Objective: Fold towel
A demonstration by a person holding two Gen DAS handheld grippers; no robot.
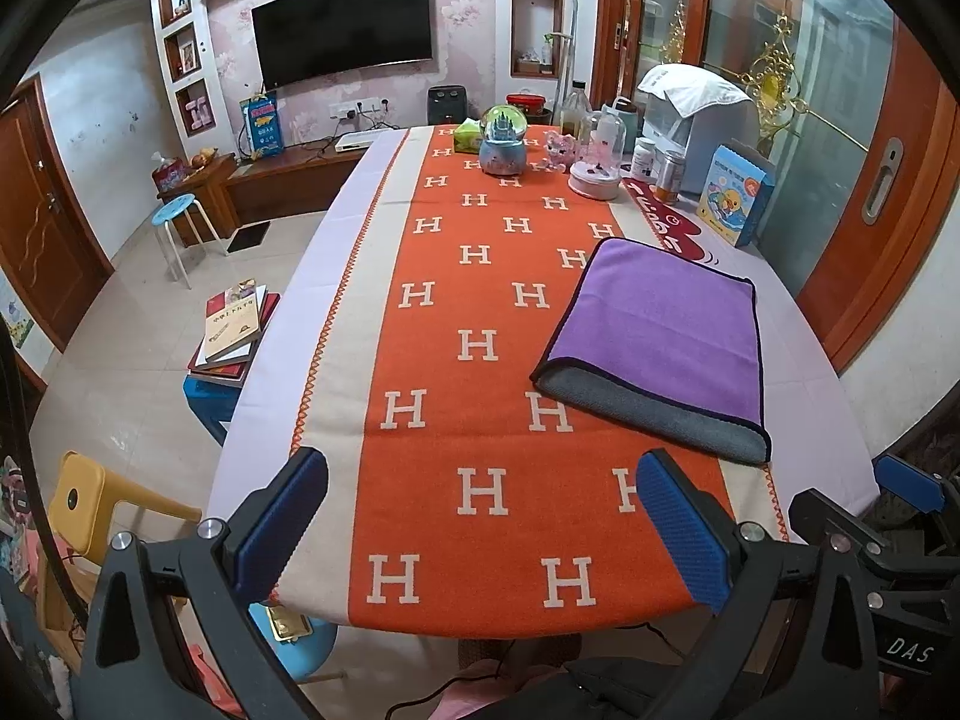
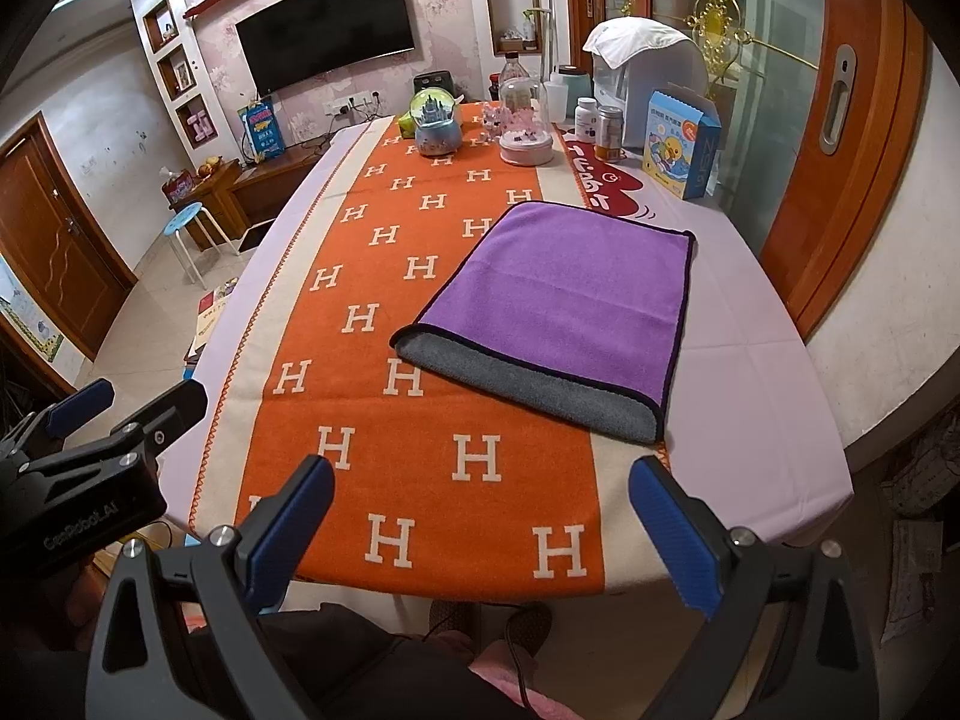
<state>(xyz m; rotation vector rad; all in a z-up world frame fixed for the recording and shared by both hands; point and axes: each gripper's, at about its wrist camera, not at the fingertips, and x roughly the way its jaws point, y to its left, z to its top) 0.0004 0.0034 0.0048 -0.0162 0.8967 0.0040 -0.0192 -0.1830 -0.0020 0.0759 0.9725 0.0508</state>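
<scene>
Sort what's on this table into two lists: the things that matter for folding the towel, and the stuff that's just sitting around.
For the job:
- purple towel, already folded once, grey underside showing at the near edge
- left gripper, open
- right gripper, open

Just lying about:
- snow globe
- pink domed music box
- blue duck carton
- pill bottles
- orange H-patterned runner
</scene>
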